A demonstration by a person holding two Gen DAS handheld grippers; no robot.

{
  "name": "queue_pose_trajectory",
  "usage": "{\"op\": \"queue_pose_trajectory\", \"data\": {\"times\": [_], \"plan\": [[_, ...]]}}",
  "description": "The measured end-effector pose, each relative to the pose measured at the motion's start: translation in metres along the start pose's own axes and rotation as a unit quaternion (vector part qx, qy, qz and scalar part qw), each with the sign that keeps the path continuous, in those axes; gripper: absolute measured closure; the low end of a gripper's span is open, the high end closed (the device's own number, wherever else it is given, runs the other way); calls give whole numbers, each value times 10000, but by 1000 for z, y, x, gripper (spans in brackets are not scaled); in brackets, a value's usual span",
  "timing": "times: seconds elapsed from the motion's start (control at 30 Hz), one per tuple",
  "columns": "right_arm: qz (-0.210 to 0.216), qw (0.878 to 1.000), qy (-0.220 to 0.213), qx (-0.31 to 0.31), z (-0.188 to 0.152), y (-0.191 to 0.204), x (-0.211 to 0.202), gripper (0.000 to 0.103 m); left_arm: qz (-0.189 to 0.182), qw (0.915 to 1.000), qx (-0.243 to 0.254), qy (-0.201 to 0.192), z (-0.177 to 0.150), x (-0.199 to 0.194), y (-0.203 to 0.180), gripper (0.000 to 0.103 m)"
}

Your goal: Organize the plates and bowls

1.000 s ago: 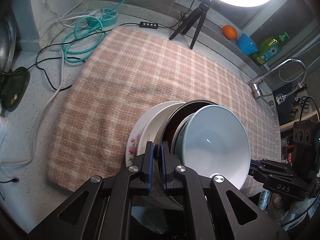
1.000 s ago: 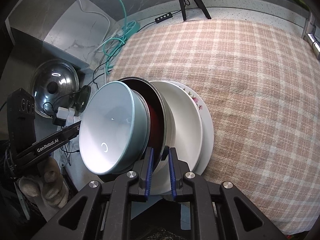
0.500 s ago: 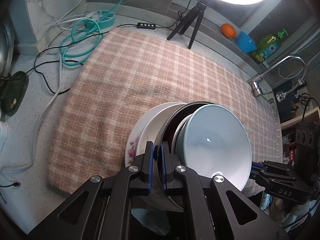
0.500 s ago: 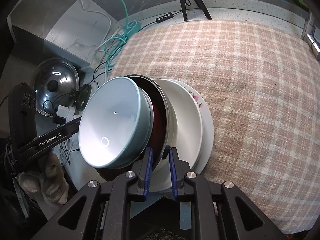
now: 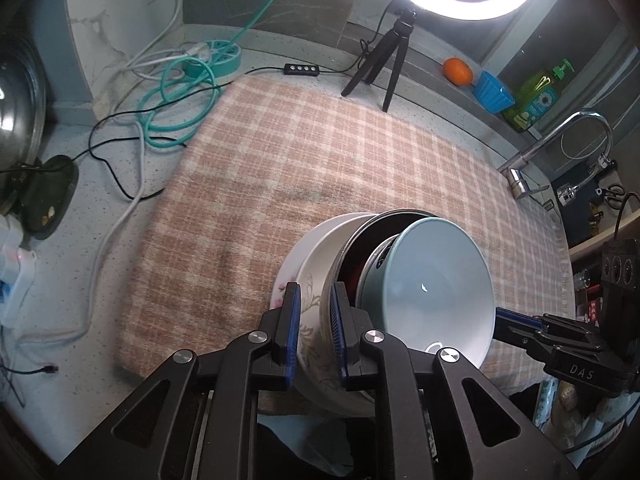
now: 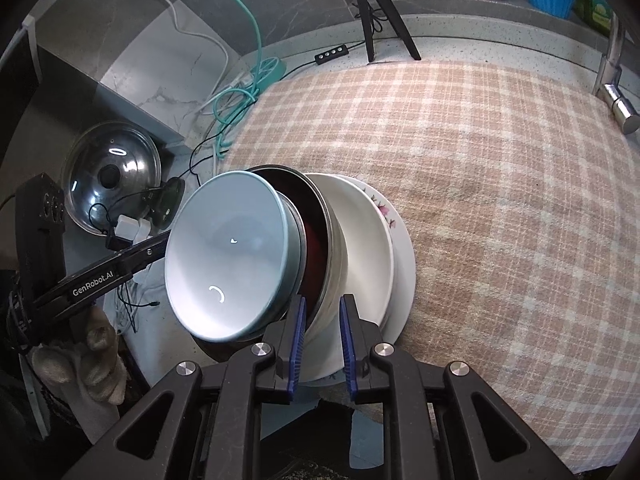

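A nested stack is held tilted above the checked cloth (image 5: 320,168): a flowered white plate (image 6: 400,240) at the bottom, a white bowl (image 6: 360,232), a dark red-lined metal bowl (image 6: 316,236), and a pale blue bowl (image 6: 228,256) on top. My left gripper (image 5: 314,320) is shut on the stack's rim, its pads on either side of the white bowl (image 5: 320,256) and plate edge. My right gripper (image 6: 322,328) is shut on the opposite rim. The blue bowl (image 5: 436,288) faces the left wrist camera. Each gripper shows in the other's view.
A ring light on a black tripod (image 5: 384,64) stands at the cloth's far edge. A teal cable coil (image 5: 180,112) and power strip lie far left. A pot lid (image 6: 112,176) is left; a tap (image 5: 560,148), an orange (image 5: 458,70) and a blue cup (image 5: 492,92) are right.
Both grippers still hold the stack. The stack has moved slightly further over the cloth, and the blue bowl has tipped a little more toward the left gripper's side.
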State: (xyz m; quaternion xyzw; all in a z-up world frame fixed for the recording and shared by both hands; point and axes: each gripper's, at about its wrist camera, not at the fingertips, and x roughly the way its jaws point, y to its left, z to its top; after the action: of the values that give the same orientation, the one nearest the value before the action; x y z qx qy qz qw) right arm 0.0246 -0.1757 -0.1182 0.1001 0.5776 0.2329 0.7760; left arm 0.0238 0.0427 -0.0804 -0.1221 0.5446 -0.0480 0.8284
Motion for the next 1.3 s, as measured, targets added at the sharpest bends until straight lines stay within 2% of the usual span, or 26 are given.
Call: {"op": "queue_pose_trajectory", "data": {"times": [0.27,0.37,0.53,0.63,0.8,0.83,0.9,0.97,1.3], "plan": [[-228,9987,-396,-218,-9,6,-24,87,298,9983,59,-488,-7,-30,0,89],[-403,9969,-582,-343,-10,11,-34,82,371,9965,138,-736,-11,-45,-7,88],[-680,9914,-989,-519,-15,21,-54,76,434,9928,348,-1066,-21,-61,-24,72],[-866,9865,-1220,-667,-20,26,-62,68,530,9897,439,-1254,-29,-70,-34,66],[-1090,9781,-1553,-855,-30,33,-75,63,718,9837,666,-1509,-40,-80,-52,61],[-1109,9770,-1603,-868,-31,33,-77,61,727,9829,687,-1548,-42,-81,-55,58],[-1161,9740,-1729,-888,-33,34,-82,48,705,9825,696,-1577,-46,-84,-58,53],[-1202,9714,-1845,-886,-36,33,-86,44,711,9825,643,-1594,-49,-85,-60,47],[-1196,9698,-1926,-903,-41,32,-92,41,785,9818,617,-1615,-56,-88,-68,44]]}}
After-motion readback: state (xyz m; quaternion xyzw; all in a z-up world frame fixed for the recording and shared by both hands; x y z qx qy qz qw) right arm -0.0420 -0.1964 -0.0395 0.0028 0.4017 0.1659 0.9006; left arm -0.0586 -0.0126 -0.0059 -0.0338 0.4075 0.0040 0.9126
